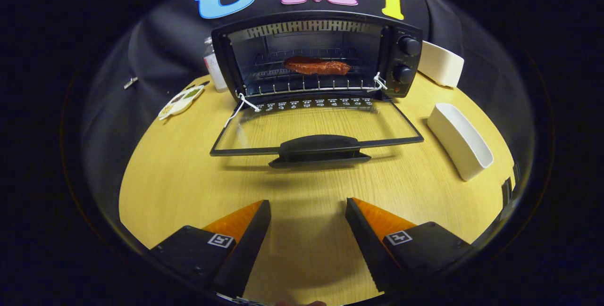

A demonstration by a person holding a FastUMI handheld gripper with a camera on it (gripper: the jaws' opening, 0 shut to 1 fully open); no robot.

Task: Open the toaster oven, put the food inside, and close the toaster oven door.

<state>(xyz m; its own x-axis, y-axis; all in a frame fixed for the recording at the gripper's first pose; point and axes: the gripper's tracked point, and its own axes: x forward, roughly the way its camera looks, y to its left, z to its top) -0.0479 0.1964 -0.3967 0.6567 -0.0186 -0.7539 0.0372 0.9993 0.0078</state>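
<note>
On the yellow wooden table (311, 249), the biggest thing is the toaster oven (316, 56), standing at twelve o'clock from the gripper, hard against the black cloth wall. Its glass door (316, 127) is swung fully down and lies flat toward me, with the black handle (318, 148) on its near edge pointing at the fingers. White cord ties show at both hinge corners.

At two o'clock a long white dish (460, 141) sits empty beside the door, well apart from it. A second white dish (441, 63) rests just beside the oven's knob side. At ten o'clock lies a small spoon-shaped tray (181, 101), and behind it a bottle (213, 68) is tucked against the oven's left flank.

The food (316, 66), a reddish-brown strip, lies on the wire rack (306, 86) inside the oven cavity.

The gripper (309, 211) hangs low over the table with its fingers spread wide and holding nothing, short of the handle.

I judge that opening and loading are done, and closing is the step in hand. That calls for going forward to the handle, getting under or around it, and lifting the door up in an arc until it shuts.
</note>
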